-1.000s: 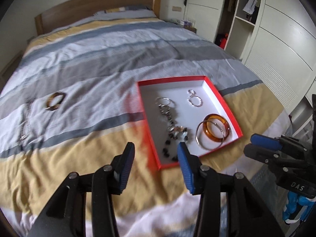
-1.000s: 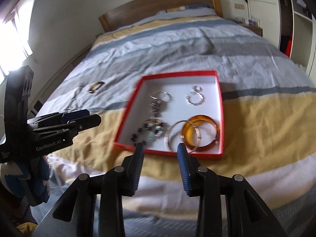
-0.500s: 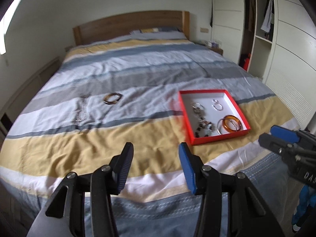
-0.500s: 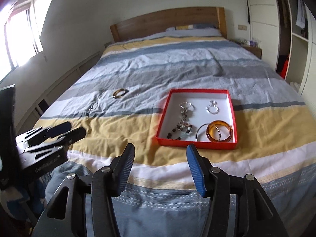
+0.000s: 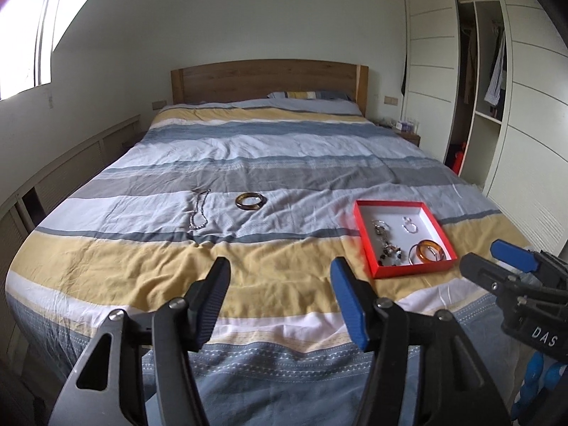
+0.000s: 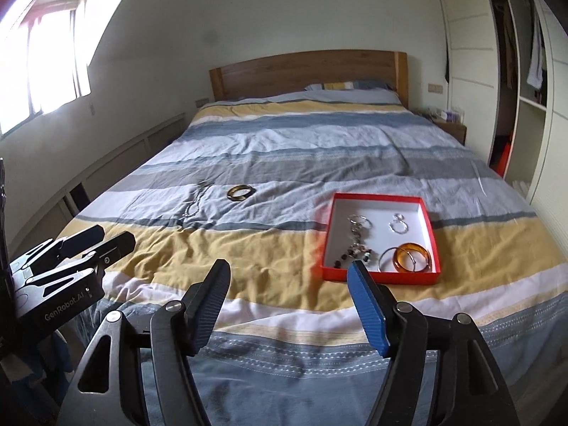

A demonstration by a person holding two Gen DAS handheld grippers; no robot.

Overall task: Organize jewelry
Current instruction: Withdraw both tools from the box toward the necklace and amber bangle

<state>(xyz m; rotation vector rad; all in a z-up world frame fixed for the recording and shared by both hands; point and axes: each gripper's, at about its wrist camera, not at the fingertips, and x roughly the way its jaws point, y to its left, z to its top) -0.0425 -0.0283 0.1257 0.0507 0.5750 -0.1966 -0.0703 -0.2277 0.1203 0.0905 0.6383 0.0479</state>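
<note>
Hovering over the bed's foot at lower frame, the left gripper (image 5: 280,269) and right gripper (image 6: 289,271) have just been opening, jaws spread and empty. Right of centre sits the red-rimmed square cardboard tray (image 6: 328,234) of jewelry; the brown glossy bangle (image 5: 250,201) and silver bead necklace (image 5: 198,209) lie left of centre on the striped duvet (image 5: 284,163).

Both wrist views look from beyond the foot of the bed (image 5: 284,163) toward its headboard (image 6: 309,71), angled downward, well back. Both share the red tray (image 5: 369,248); the right-wrist view stands nearer it.
</note>
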